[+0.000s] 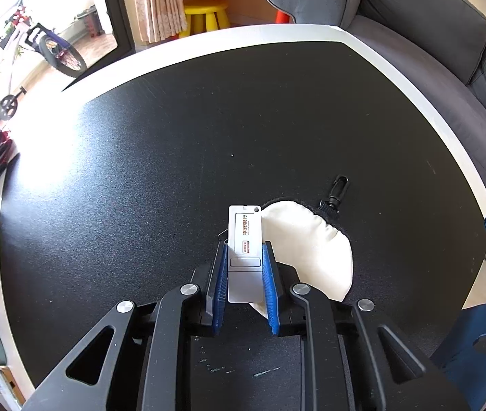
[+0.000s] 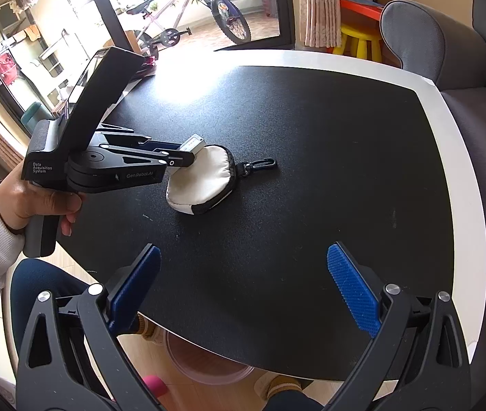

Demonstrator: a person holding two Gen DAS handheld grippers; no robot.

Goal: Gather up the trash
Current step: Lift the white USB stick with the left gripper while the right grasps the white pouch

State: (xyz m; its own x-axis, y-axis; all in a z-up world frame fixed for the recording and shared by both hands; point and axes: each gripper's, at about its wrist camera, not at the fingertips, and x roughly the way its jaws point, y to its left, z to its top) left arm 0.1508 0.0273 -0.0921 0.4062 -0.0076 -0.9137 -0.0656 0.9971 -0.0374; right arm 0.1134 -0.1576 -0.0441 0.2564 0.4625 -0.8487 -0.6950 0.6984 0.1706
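Observation:
My left gripper [image 1: 244,257] is shut on a flat silver-white device with printed Chinese text [image 1: 245,239]; it also shows in the right wrist view [image 2: 193,144]. It hangs just above a cream pouch with black trim and a clip [image 1: 311,250], which lies on the black table mat [image 1: 208,137]. The right wrist view shows the left gripper [image 2: 184,157] over the pouch [image 2: 205,179]. My right gripper [image 2: 243,281] is open and empty near the table's front edge.
A grey sofa [image 1: 431,34] lines the table's right side. A clear round container [image 2: 208,366] stands on the floor below the front edge. A yellow stool [image 1: 207,17] and a bicycle [image 1: 54,48] are beyond the table. A blue chair [image 1: 475,339] is at right.

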